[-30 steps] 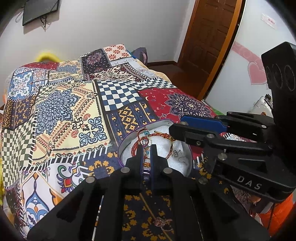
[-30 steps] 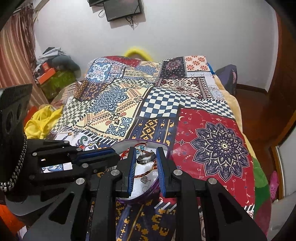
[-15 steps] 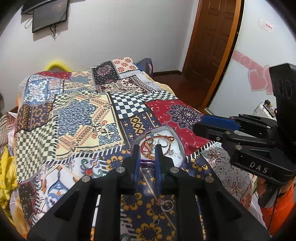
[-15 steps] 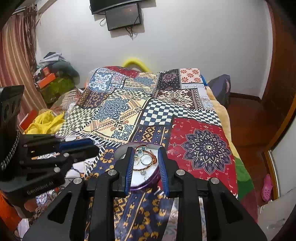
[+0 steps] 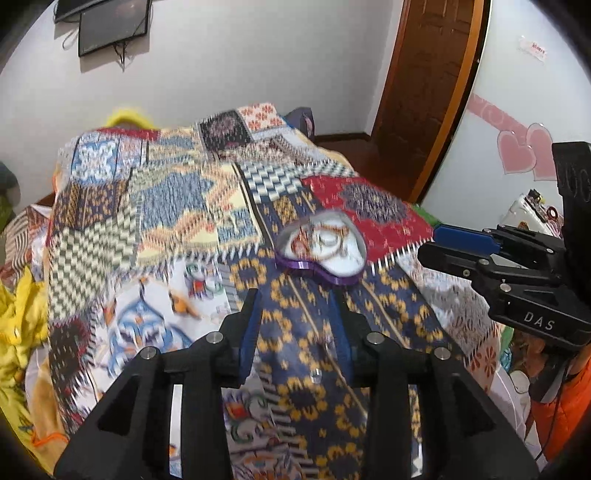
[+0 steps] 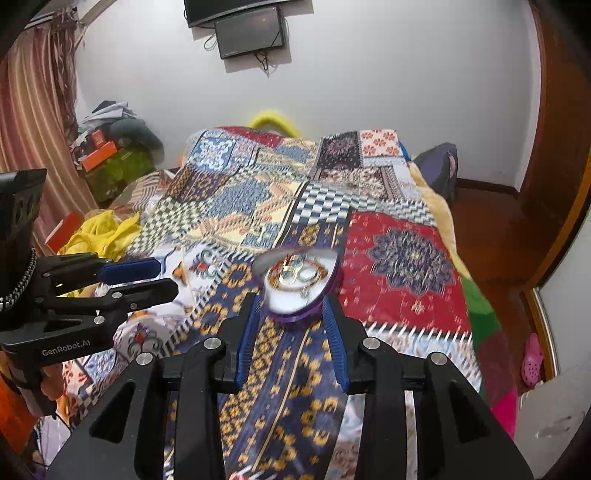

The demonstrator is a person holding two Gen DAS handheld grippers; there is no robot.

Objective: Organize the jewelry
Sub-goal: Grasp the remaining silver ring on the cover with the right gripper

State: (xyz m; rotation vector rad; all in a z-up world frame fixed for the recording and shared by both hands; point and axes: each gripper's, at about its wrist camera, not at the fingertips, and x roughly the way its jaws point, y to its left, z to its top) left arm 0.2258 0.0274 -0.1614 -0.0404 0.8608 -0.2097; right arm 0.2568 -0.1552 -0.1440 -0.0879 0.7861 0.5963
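Observation:
A purple heart-shaped box with a white lining lies on the patchwork bedspread. It holds red and gold bracelets and rings, all blurred. My left gripper hovers short of the box with its jaws opening and only bedspread between them. A few small loose pieces lie on the cloth there. In the right wrist view the box sits just past my right gripper, whose jaws are opening with nothing gripped. Each gripper shows in the other's view: the left, the right.
Yellow cloth is bunched at the bed's left side, with boxes and clothes piled behind it. A wooden door stands to the right, and a pink slipper lies on the floor there. A screen hangs on the far wall.
Both grippers have drawn back and up from the box, and their jaws have widened. The small dark piece between the right pads a second ago is gone from them.

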